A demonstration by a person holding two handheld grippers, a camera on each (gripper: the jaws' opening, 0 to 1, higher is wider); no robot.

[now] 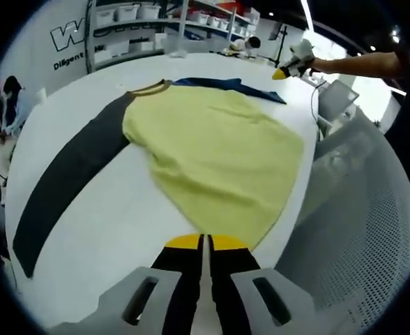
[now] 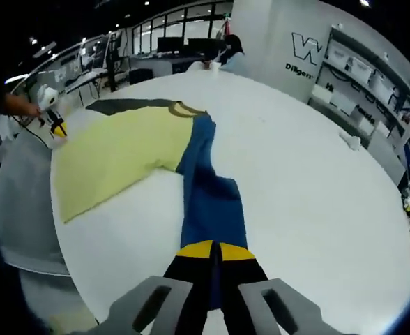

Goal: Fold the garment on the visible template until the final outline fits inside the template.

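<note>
White round table (image 1: pixel 121 223) takes up most of both views, with the shirt (image 1: pixel 219 153) spread flat on it, front down or up can't tell. Yellow body, one dark grey sleeve (image 1: pixel 65 181) stretched out straight to the left of the left gripper's fingers, one blue sleeve (image 2: pixel 208 195) running from the collar (image 2: pixel 184 108) right down to the right gripper's fingers. No template outline that I can make out on the table. Left gripper (image 1: pixel 205 244): jaws pressed together, yellow tips sitting at the shirt's hem edge; cloth looks pinched between them but the contact itself is hidden, so can't tell for sure. Right gripper (image 2: pixel 215 251): jaws clenched on the blue sleeve end, fabric runs under and between the tips. Far past the left fingers, up right, the right gripper shows again with an arm (image 1: pixel 358 64) behind it, at the blue sleeve. Grey perforated surface (image 1: pixel 358 230) right of the left fingers, beyond the table edge. Shelving with white bins (image 1: pixel 128 14) beyond the table.
</note>
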